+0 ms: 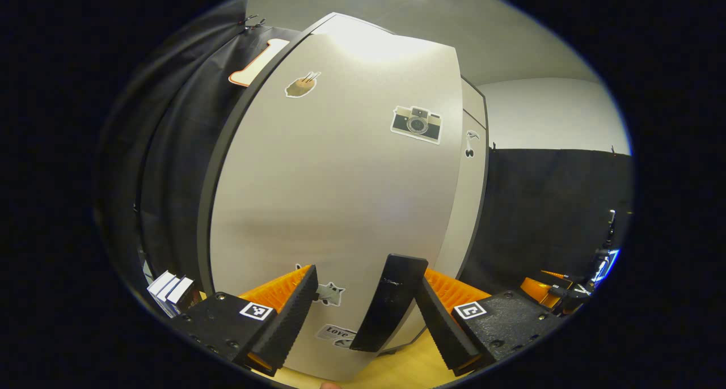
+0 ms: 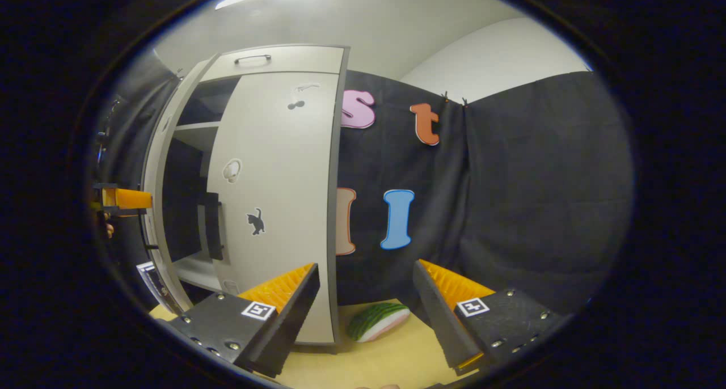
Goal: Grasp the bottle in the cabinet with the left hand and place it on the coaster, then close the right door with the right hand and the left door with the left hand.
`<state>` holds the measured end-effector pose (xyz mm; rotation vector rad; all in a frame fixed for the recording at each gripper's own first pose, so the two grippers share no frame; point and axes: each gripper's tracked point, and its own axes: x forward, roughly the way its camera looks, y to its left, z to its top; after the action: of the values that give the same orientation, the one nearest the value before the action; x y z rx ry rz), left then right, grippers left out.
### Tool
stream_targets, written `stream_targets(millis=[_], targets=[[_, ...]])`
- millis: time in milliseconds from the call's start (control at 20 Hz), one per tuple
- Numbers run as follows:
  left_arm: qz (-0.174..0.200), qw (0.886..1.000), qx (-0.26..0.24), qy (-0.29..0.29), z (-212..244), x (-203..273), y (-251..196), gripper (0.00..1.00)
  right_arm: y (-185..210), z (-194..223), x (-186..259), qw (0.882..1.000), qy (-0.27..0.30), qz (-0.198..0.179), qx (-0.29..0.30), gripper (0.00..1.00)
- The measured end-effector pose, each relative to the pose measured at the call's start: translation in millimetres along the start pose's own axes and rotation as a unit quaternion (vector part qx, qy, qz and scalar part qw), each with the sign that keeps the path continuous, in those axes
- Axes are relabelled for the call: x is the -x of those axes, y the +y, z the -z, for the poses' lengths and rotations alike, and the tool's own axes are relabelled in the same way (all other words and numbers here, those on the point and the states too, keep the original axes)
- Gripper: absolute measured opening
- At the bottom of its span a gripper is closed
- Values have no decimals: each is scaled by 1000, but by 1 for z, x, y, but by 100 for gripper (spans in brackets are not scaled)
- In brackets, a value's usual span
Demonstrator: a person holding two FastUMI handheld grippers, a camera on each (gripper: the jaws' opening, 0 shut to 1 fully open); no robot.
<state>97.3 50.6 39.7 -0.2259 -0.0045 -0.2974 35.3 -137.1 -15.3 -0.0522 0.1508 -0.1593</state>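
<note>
Facing the left door (image 1: 340, 196) head-on in the left gripper view; left gripper (image 1: 363, 315) is close up to the door panel, fingers spread apart, nothing between them except the door's black handle (image 1: 391, 301), which stands in the gap nearer the right-side finger; can't tell whether either finger touches the handle or the panel; door face carries a camera sticker (image 1: 417, 123) and a few small ones lower down; wooden tabletop (image 1: 397, 366) shows just below the door edge.

Right gripper (image 2: 366, 307) in its own view is held level, off to the cabinet's right, pointing at the black cloth wall; fingers wide apart, empty; right door (image 2: 278, 207) looks shut against the cabinet (image 2: 283, 57), cat sticker (image 2: 256, 222) on it; left door (image 2: 170, 168) is ajar, dark shelf space visible behind it; the other gripper's orange finger (image 2: 127, 199) sits at that door's outer side; a watermelon-slice toy (image 2: 377, 321) lies on the table (image 2: 368, 360) beside the cabinet base.

Bottle and coaster: can't locate either.
</note>
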Motion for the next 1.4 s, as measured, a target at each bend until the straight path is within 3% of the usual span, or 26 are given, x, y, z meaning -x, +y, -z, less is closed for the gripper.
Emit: stream_targets(millis=[500, 1400], targets=[[-19, 998, -51, 15, 8, -21, -1, 99, -46, 14, 11, 999, 15, 46, -14, 100], [-16, 996, -78, 26, 16, -19, -8, 98, -67, 31, 16, 996, 26, 75, -37, 97]])
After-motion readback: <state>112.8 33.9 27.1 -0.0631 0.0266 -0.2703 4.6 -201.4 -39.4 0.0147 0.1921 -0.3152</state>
